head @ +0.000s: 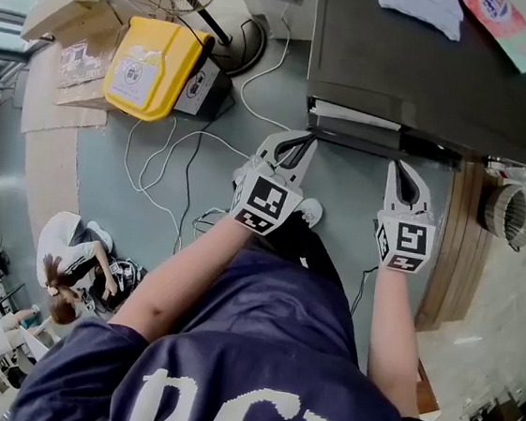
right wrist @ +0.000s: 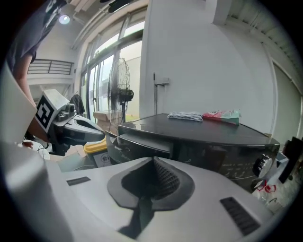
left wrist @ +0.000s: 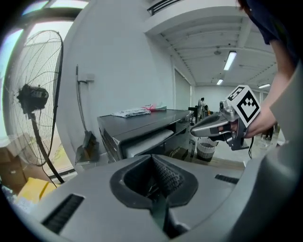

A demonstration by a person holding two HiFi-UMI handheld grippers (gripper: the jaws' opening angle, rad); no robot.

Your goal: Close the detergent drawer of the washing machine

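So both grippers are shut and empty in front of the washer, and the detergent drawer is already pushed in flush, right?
Not flush: the detergent drawer juts out of the washer, as the head view shows. The rest holds.

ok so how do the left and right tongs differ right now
The left tongs slant toward the right, while the right tongs point almost straight at the washing machine. The left tongs sit by the left part of the open detergent drawer, and the right tongs sit near its right end. Both are shut and empty, close to the machine's front.
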